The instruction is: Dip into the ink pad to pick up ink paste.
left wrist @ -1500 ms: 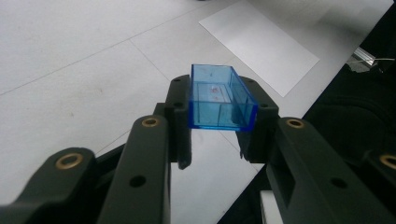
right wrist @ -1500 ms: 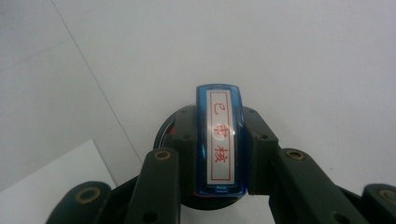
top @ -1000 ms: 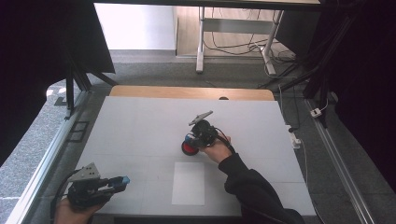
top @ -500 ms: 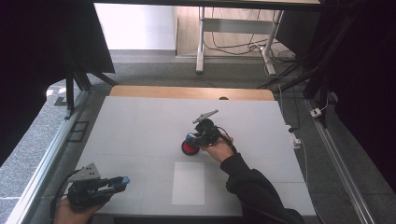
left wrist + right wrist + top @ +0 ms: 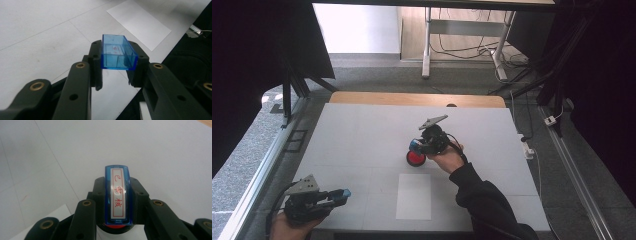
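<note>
The left gripper (image 5: 343,193) sat at the near left corner of the white table (image 5: 362,135), its jaws clamped on a clear blue plastic cap (image 5: 118,52); in the left gripper view the cap's open side faced up, and it was pinched at both long sides between the two black jaws, clear of the table; the white sheet of paper (image 5: 413,196) lay beyond it, flat near the front edge of the table, between the two hands; the right gripper (image 5: 416,146) was out over the middle of the table, just past the far edge of the paper, and its jaws gripped a blue stamp (image 5: 118,195) by its sides; the right gripper view showed the stamp's top label, white with red characters inside a red frame; its red base (image 5: 415,158) hung below the jaws, near the table; whether it touched the surface could not be told; the two grippers were well apart
</note>
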Motion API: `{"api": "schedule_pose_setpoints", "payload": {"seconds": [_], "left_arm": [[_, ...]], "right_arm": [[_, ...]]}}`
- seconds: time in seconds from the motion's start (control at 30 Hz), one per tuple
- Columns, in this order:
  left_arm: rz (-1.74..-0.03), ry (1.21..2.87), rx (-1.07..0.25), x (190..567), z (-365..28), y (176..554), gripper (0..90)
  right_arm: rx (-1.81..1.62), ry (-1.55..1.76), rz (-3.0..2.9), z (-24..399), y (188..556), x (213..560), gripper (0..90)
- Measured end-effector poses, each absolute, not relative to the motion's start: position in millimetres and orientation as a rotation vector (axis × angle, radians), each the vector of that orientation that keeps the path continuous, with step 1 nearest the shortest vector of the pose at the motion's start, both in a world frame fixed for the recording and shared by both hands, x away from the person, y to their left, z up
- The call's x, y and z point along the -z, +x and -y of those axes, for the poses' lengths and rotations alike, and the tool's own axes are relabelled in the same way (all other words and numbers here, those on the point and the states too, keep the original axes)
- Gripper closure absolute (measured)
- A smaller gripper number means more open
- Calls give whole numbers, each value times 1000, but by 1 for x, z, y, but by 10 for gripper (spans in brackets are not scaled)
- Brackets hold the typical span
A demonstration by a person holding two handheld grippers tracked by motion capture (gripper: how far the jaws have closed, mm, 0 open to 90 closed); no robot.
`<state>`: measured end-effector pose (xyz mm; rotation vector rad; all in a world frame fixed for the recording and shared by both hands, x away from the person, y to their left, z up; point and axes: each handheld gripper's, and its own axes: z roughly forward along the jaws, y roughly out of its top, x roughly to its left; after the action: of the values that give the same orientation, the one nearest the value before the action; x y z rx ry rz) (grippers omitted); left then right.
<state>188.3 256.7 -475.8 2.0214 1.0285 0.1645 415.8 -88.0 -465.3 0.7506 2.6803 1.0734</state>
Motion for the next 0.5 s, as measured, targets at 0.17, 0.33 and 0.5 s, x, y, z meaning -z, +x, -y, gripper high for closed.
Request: {"api": "schedule_pose_setpoints", "payload": {"seconds": [0.17,0.33,0.5], "left_arm": [[-1028,2021,-165,476,-257,188,684],[-1027,2023,-165,476,-257,188,684],[-1026,2023,-167,476,-256,188,684]], "right_arm": [[-1006,695,-2685,81,411,470,704],[-955,621,-2701,74,406,475,704],[-908,589,-2704,70,404,480,704]]}}
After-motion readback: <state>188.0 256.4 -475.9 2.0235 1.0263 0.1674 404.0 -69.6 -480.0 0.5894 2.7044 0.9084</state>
